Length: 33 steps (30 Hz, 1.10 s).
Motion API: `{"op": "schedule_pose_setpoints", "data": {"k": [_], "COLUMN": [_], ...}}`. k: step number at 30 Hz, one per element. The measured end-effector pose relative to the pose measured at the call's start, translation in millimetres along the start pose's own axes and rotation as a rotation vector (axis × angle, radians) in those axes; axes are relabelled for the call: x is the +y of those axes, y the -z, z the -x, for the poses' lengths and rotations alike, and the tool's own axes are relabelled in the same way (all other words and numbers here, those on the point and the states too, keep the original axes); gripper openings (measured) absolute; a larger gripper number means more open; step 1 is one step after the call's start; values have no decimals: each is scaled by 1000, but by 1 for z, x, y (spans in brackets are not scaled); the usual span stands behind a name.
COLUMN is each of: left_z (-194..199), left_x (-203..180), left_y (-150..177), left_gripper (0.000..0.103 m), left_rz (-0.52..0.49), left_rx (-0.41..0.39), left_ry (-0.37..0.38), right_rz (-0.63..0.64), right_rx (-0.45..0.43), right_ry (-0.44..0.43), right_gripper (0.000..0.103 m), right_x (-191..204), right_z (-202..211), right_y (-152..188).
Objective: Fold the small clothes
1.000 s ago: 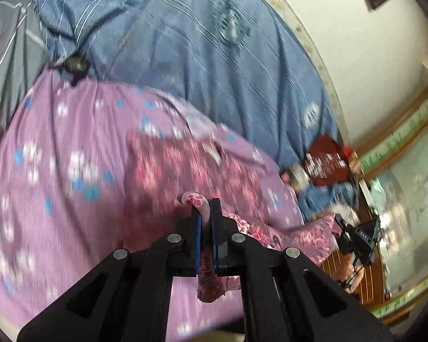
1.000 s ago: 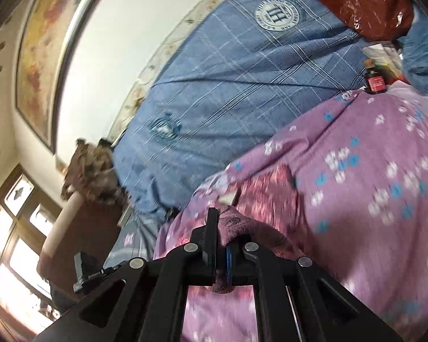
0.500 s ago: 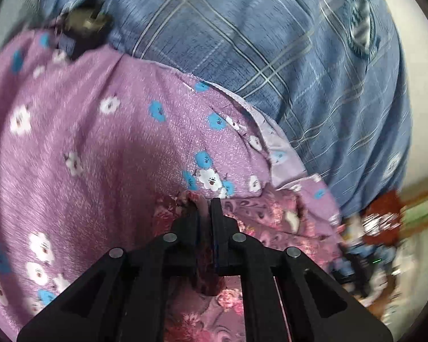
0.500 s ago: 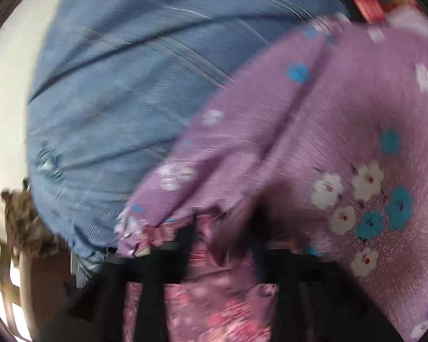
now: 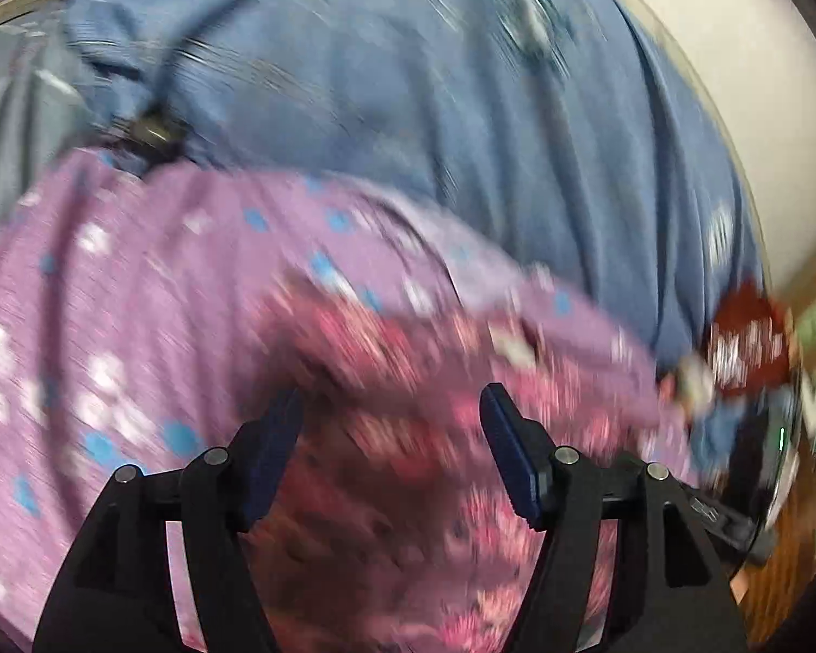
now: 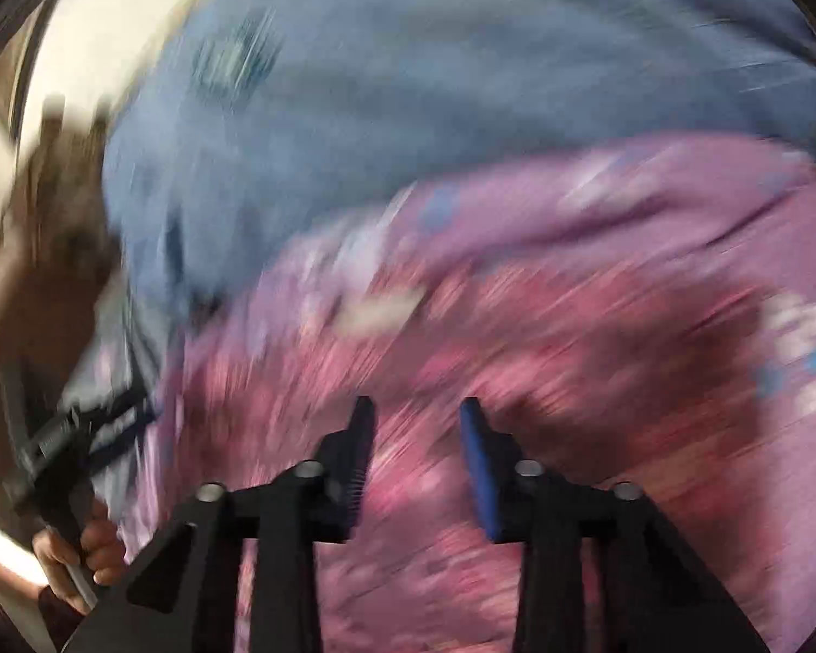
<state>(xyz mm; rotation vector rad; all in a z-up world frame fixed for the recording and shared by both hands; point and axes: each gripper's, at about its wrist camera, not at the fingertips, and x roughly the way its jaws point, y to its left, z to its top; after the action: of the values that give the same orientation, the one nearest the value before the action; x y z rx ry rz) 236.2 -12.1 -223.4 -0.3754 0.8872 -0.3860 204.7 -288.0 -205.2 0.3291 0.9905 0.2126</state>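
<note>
My left gripper (image 5: 391, 408) is gaping wide, jaws just opened; my right gripper (image 6: 416, 419), narrower, has been closing. Both are hovering empty over the pink floral garment (image 5: 408, 381), lying on the purple flowered sheet (image 5: 136, 283).

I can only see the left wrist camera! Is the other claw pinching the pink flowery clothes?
Observer: No. In the right wrist view the right gripper is open over the pink flowery garment. Its jaws have just been closing, but no cloth is pinched between them.
Operator: Can you see a person anywhere?
Observer: Only a hand, low on the left of that view, wrapped around a black handle.
</note>
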Motion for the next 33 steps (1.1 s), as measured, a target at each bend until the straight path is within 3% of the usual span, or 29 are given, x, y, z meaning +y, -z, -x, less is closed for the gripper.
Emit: {"op": "schedule_pose_setpoints", "data": {"k": [4, 7, 11, 15, 19, 23, 24, 26, 28, 33], "left_z": [-22, -26, -25, -24, -26, -38, -44, -54, -46, -14], "left_x": [-9, -8, 7, 21, 31, 29, 30, 38, 44, 34], "left_y": [13, 8, -12, -25, -30, -24, -23, -16, -15, -2], "left_gripper": [67, 66, 67, 67, 66, 67, 67, 67, 67, 67], "left_rz": [-90, -108, -59, 4, 73, 12, -4, 7, 55, -36], "left_rx": [42, 28, -33, -63, -46, -4, 26, 87, 77, 35], "left_ry": [-44, -52, -47, -23, -32, -196, -237, -265, -229, -197], "right_rz": [34, -9, -187, -166, -254, -363, -421, -490, -480, -336], "right_rx": [68, -11, -203, -252, -240, -165, -143, -162, -203, -264], "right_ry": [54, 81, -12, 32, 80, 161, 152, 114, 104, 28], "right_gripper": [27, 27, 31, 31, 30, 28, 16, 6, 12, 27], "right_x": [25, 21, -5, -28, -73, -118, -136, -154, -145, -99], "right_z": [-50, -69, -41, 2, 31, 29, 25, 32, 46, 82], "right_y": [-22, -73, -108, -87, -50, -24, -16, -3, 6, 39]}}
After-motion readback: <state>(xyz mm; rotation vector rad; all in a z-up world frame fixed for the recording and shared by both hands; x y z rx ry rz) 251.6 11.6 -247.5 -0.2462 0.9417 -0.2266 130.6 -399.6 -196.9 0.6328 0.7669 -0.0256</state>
